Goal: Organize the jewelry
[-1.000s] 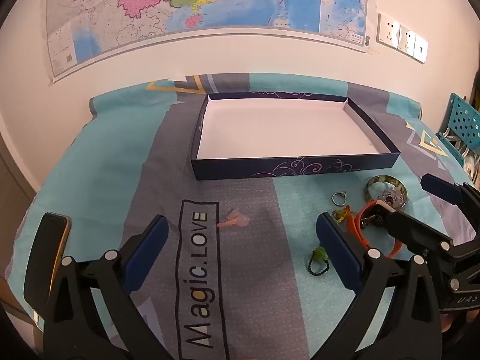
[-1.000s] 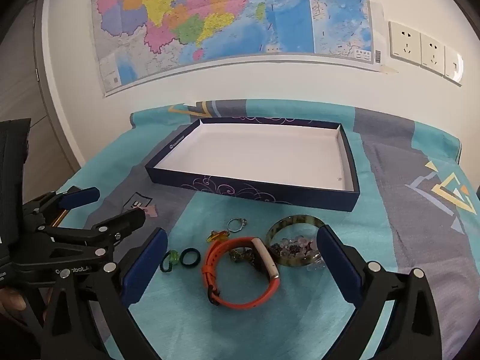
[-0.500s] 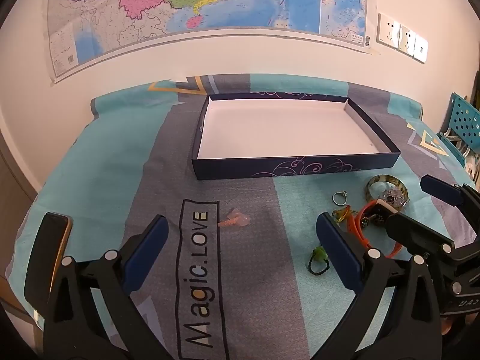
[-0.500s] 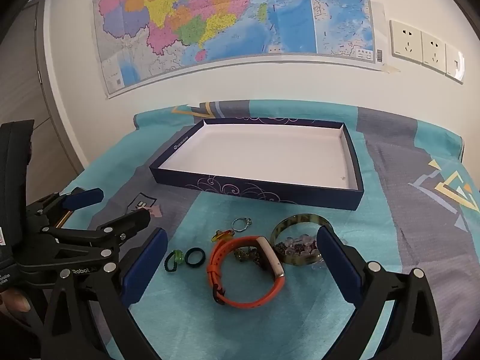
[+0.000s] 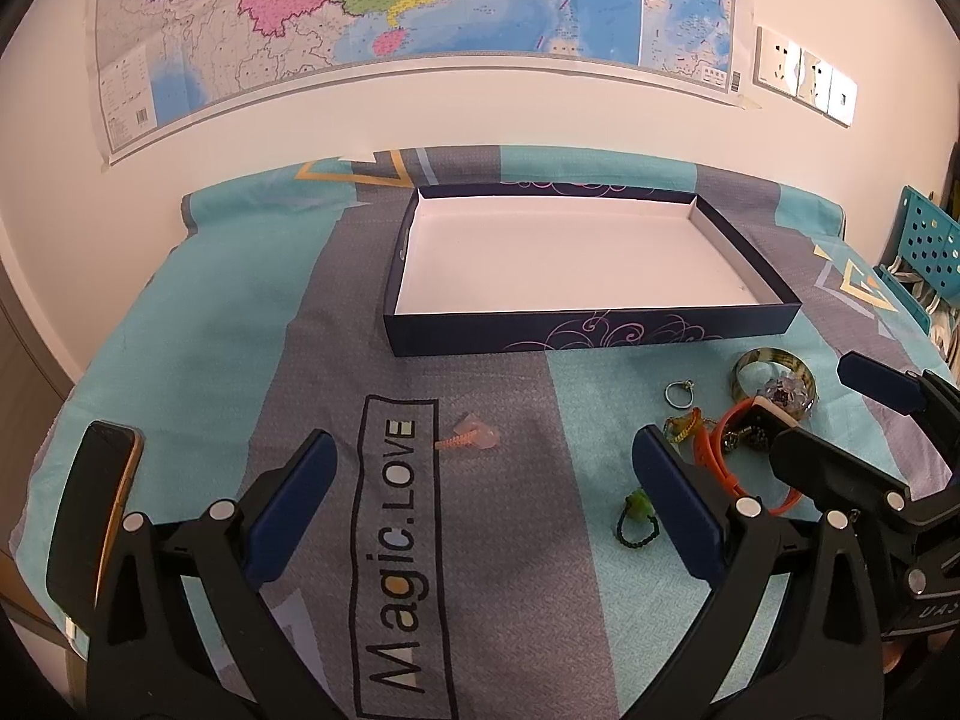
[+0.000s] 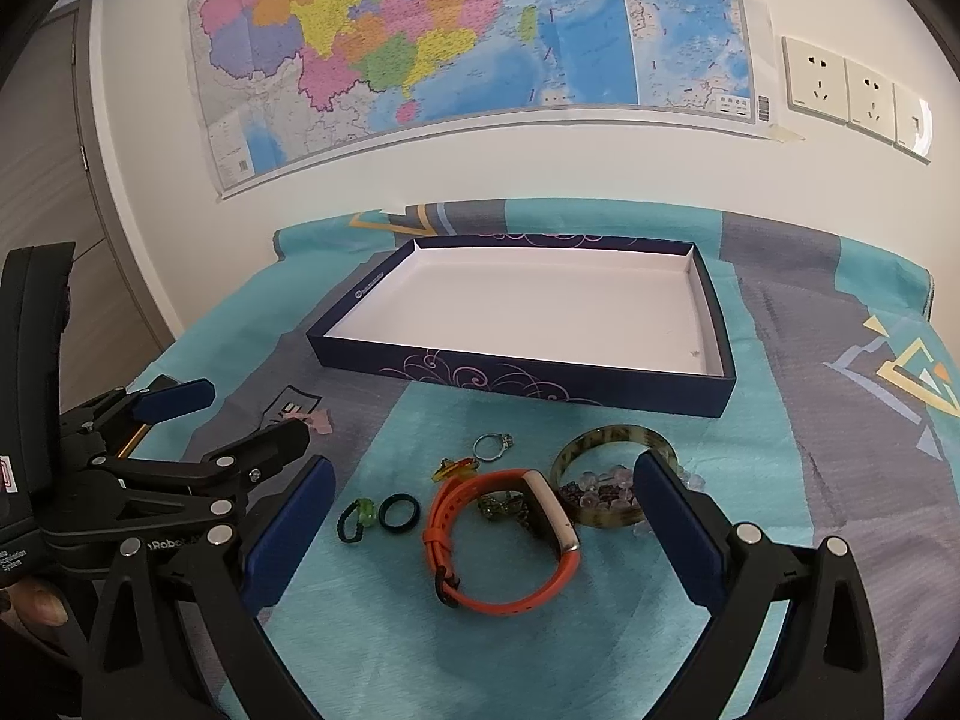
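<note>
An empty dark blue box (image 6: 540,381) with a white inside lies on the cloth; it also shows in the left wrist view (image 5: 576,339). In front of it lie an orange watch band (image 6: 498,540), a bangle (image 6: 606,450) with beads, a silver ring (image 6: 492,446), a black ring (image 6: 398,513), a green-stone ring (image 6: 357,516) and a yellow piece (image 6: 456,468). My right gripper (image 6: 480,540) is open above the watch band. My left gripper (image 5: 480,498) is open and empty, above a pink piece (image 5: 474,438).
A phone (image 5: 90,510) lies at the table's left edge. The cloth (image 5: 180,360) is teal and grey with "Magic.LOVE" printed on it. A wall with a map stands behind the table. A teal perforated rack (image 5: 927,240) stands at the far right.
The right gripper has drawn back and up slightly from the jewelry. The left gripper has hardly moved. Nothing was picked up.
</note>
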A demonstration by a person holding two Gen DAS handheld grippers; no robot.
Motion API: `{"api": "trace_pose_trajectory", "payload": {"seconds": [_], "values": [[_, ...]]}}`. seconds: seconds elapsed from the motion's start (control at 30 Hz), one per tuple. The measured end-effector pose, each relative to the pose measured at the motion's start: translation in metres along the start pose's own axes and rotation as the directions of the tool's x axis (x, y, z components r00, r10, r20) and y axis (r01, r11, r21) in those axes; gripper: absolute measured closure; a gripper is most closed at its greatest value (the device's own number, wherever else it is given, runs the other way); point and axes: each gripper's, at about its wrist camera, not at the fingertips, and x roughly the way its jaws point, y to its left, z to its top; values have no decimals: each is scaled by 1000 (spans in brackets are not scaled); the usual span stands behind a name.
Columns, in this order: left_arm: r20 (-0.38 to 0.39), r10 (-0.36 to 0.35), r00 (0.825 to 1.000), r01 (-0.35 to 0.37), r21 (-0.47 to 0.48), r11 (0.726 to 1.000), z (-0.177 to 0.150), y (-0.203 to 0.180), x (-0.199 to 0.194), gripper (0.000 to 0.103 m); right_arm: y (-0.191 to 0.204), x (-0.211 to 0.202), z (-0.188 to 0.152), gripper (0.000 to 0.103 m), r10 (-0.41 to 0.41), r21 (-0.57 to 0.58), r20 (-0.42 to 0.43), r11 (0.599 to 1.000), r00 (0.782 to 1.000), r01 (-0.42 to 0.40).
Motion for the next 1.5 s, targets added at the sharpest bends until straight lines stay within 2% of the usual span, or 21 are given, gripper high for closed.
{"api": "trace_pose_trajectory", "payload": {"seconds": [1.5], "values": [[-2, -2, 1000, 2, 0, 1000, -2, 0, 1, 6, 0, 3, -1, 7, 10, 10, -3, 1000, 1000, -10]]}}
